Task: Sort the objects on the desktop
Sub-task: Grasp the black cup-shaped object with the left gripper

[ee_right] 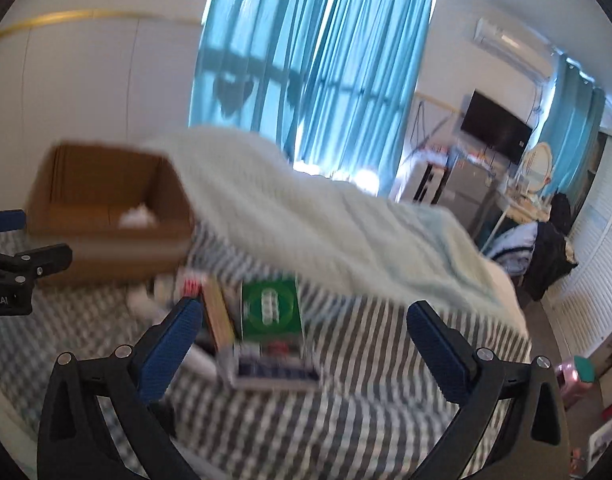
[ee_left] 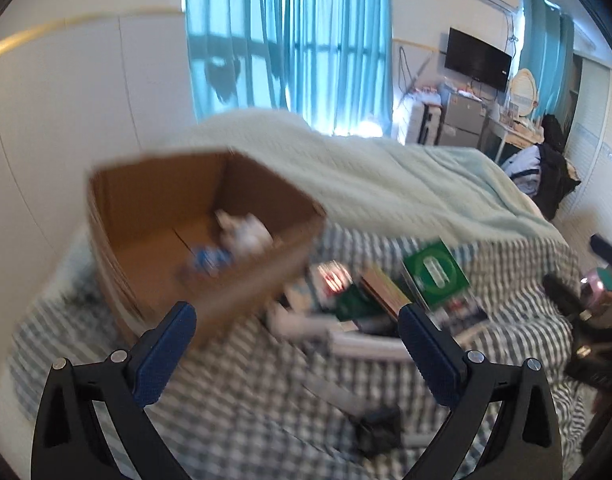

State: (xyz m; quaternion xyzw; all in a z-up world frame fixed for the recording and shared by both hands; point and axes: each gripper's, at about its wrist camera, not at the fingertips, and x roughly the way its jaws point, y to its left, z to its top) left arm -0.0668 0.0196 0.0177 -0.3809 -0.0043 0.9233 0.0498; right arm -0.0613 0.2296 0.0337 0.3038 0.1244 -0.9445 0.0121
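Note:
An open cardboard box (ee_left: 194,240) (ee_right: 106,216) sits on the striped bed cover, with white and blue items (ee_left: 234,240) blurred inside it. To its right lies a pile of books and flat packs, topped by a green box (ee_left: 433,276) (ee_right: 272,304). My left gripper (ee_left: 298,332) hangs open over the cover between box and pile, nothing between its blue pads. My right gripper (ee_right: 306,328) is open too, above the green box and a blue-edged book (ee_right: 274,372), and holds nothing. Both views are motion-blurred.
A pale green blanket (ee_left: 365,176) is heaped behind the pile. The bed's far edge drops to the floor at right, where a pink object (ee_right: 573,376) stands. A small black item (ee_left: 377,428) lies on the cover near me. Curtains, a television and a desk stand beyond.

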